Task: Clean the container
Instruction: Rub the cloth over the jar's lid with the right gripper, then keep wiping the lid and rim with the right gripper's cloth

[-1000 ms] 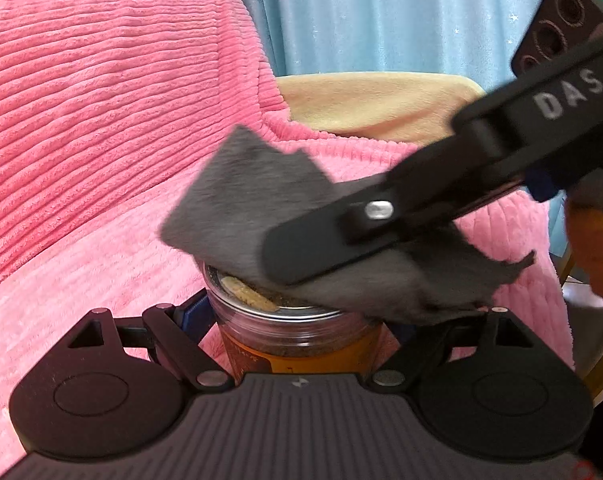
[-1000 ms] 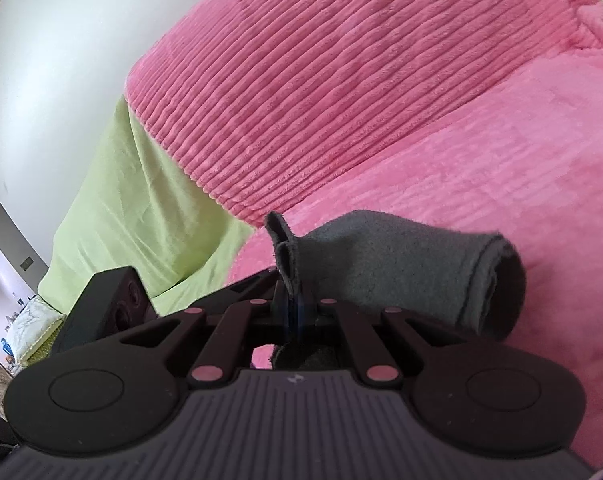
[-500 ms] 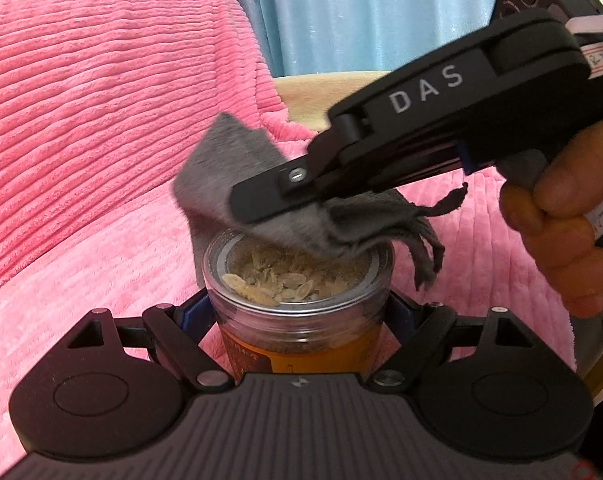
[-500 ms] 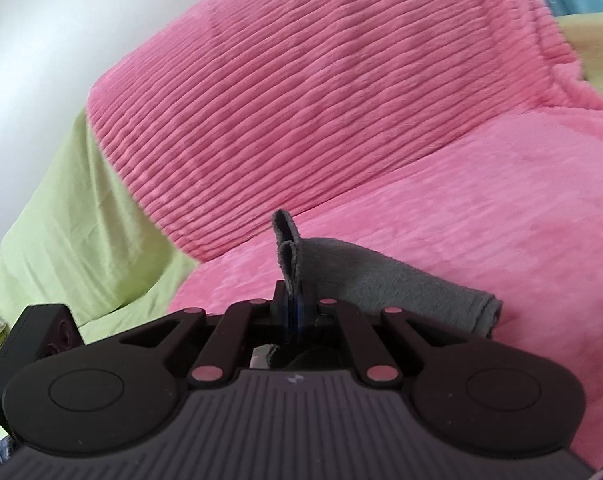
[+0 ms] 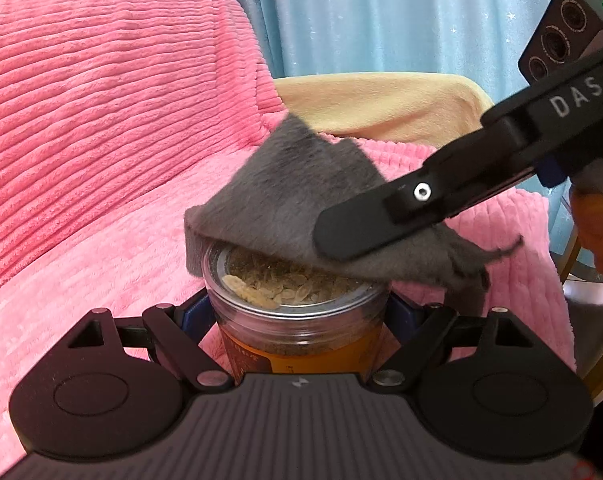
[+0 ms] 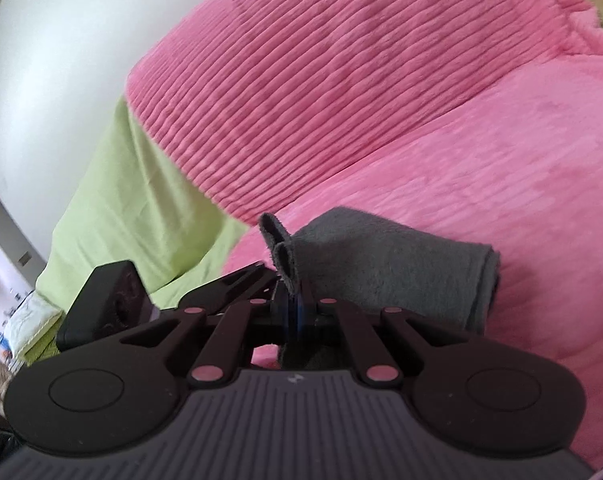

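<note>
the container (image 5: 297, 320), a clear round jar with an orange label and a see-through top showing pale flaked bits inside, sat clamped between the fingers (image 5: 193, 312) of the left gripper (image 5: 299, 316), one blue-padded finger on each side of it just below the lid. it was held upright over the pink ribbed blanket (image 5: 101, 128), not resting on it as far as i could tell.

a grey cloth (image 5: 285, 196) lay draped across the far part of the jar's top, its folded edge touching the rim on the left and a ragged corner hanging down past the right side. the near half of the lid stayed uncovered. the right gripper (image 6: 295, 304) had its fingers pinched tight on that cloth; from its own camera the two fingers met with a doubled flap of grey cloth (image 6: 381, 264) sticking up between them and the rest rolled off to the right. from the left camera the right gripper came in from the upper right as a long black arm marked "das", angled down onto the cloth over the jar, with a hand (image 5: 599, 220) just showing at the right edge.

behind the jar the pink blanket rose over a sofa back, with a tan cushion (image 5: 381, 100) beyond it and a light blue curtain (image 5: 401, 16) with small stars. on the other side a green cover (image 6: 133, 200) and a white wall (image 6: 53, 48) showed.
</note>
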Tool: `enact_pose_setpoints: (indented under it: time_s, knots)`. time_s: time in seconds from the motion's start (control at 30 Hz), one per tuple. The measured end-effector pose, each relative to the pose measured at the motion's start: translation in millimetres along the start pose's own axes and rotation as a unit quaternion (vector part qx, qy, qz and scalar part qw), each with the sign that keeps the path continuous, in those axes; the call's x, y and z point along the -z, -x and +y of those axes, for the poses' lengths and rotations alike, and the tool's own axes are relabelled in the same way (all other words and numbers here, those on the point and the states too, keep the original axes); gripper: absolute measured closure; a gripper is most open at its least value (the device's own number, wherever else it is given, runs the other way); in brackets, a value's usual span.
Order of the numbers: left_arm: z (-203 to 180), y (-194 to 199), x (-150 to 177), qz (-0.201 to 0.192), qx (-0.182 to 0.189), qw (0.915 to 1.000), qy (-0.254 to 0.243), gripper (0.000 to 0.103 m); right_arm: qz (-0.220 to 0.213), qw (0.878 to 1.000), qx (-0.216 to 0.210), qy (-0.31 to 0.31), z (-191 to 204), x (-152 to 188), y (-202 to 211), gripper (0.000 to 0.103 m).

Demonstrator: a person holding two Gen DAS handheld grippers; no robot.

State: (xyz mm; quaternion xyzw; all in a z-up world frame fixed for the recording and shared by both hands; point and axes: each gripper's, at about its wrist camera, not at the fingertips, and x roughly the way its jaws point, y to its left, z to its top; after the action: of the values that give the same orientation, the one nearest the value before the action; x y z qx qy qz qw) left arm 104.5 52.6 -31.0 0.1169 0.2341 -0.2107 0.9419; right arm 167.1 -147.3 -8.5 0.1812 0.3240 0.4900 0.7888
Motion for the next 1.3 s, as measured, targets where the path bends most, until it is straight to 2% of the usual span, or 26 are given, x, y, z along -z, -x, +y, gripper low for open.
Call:
enact_pose_setpoints:
  time_s: [0.17, 0.37, 0.63, 0.77, 0.9, 0.97, 1.07, 1.13, 1.3]
  knots:
    - [0.6, -1.5, -0.2, 0.000, -0.001, 1.0000, -0.002, 0.018, 0.002, 1.000, -0.003, 0.011, 13.2, 0.0, -16.6, 0.102]
    - [2.5, -1.6, 1.5, -0.001, -0.002, 1.0000, -0.005, 0.018, -0.023, 0.998, 0.041, 0.041, 25.2, -7.1, -32.7, 0.102]
    - [1.2, 2.2, 5.1, -0.002, -0.002, 0.9999, -0.011, 0.018, -0.070, 0.993, 0.094, 0.030, 8.8, -15.5, -28.8, 0.102]
    - [1.6, 3.8, 6.9, -0.003, 0.000, 1.0000, -0.009, 0.018, -0.074, 0.991, 0.106, 0.023, 0.4, -14.8, -18.3, 0.102]
    - [1.6, 5.3, 8.0, -0.003, 0.000, 1.0000, -0.010, 0.018, -0.065, 0.992, 0.103, 0.025, -2.7, -10.9, -4.8, 0.102]
    - [-20.1, 7.2, 5.0, -0.001, -0.014, 0.9999, -0.002, 0.018, -0.057, 0.994, 0.094, 0.025, -3.4, -7.9, 1.9, 0.102]
    - [-19.3, 7.5, 5.3, -0.001, -0.015, 0.9999, -0.003, 0.018, -0.044, 0.996, 0.073, 0.024, -3.7, -3.8, 9.5, 0.102]
    - [-4.5, 11.2, 4.9, -0.001, -0.002, 1.0000, -0.008, 0.018, -0.036, 0.997, 0.058, 0.023, -2.0, -1.7, 8.3, 0.102]
    - [3.3, 7.2, 3.3, -0.001, -0.001, 1.0000, -0.003, 0.018, -0.017, 0.999, 0.026, 0.027, 8.0, 2.2, -0.9, 0.102]
